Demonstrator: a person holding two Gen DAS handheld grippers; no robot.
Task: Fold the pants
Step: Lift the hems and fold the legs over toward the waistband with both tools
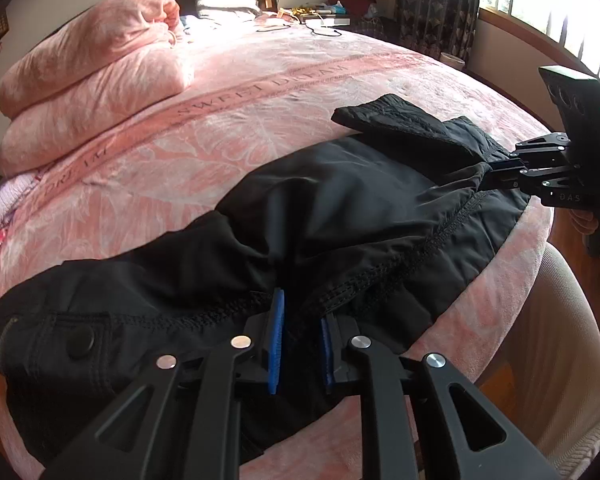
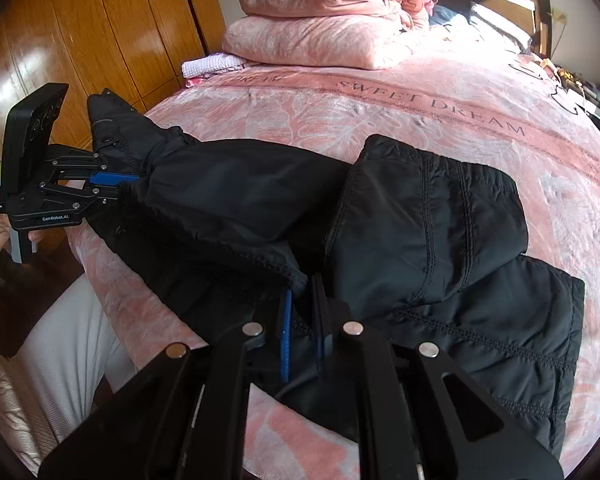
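Pants (image 1: 340, 200), one pair, pinched by two hand-held grippers

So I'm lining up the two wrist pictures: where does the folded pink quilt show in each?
Left wrist view: folded pink quilt, upper left, at the bed's far end.
Right wrist view: folded pink quilt, top centre.
Shared landmark: SWEET DREAM lettering on the bedspread.

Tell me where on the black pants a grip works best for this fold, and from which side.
Grip the black pants along the stitched edge nearest the person, one hold toward each end, coming in from the near bedside, angled down. That edge lies closest and bunches thin enough for narrow jaws. The left gripper and right gripper are each shut on it there.
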